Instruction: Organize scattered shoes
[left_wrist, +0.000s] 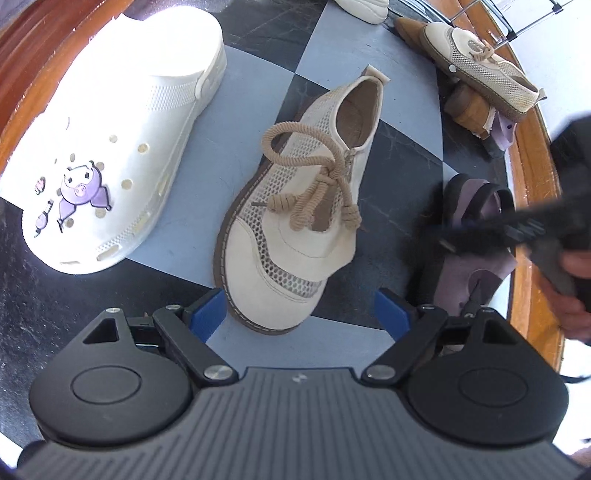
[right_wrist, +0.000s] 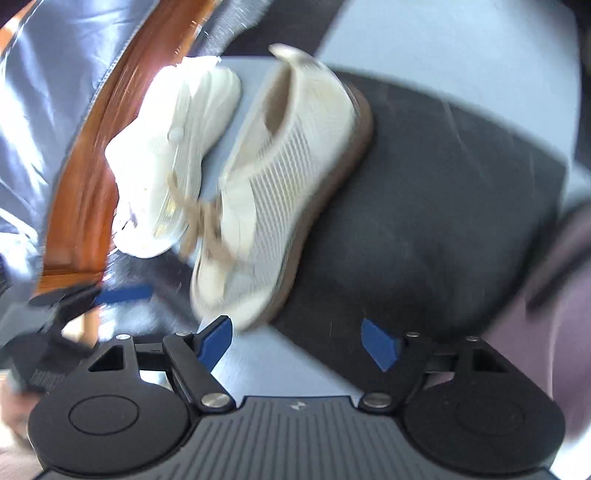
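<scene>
A cream mesh lace-up shoe (left_wrist: 295, 206) with tan laces lies on the blue-and-black checkered mat, toe toward my left gripper (left_wrist: 299, 314). That gripper is open, its blue pads on either side of the toe. A white clog (left_wrist: 122, 147) with purple charms lies to its left. The matching cream shoe (left_wrist: 480, 70) rests on a brown shoe (left_wrist: 467, 109) at the far right. In the blurred right wrist view, my right gripper (right_wrist: 297, 341) is open and empty just below the cream shoe (right_wrist: 273, 192), with the white clog (right_wrist: 166, 155) behind it.
A purple sandal (left_wrist: 476, 236) lies at the right under the other hand-held gripper (left_wrist: 532, 229). Another white shoe (left_wrist: 365, 9) sits at the far edge. A wooden rim (left_wrist: 532, 206) borders the mat (left_wrist: 258, 92). The left gripper shows in the right wrist view (right_wrist: 74, 295).
</scene>
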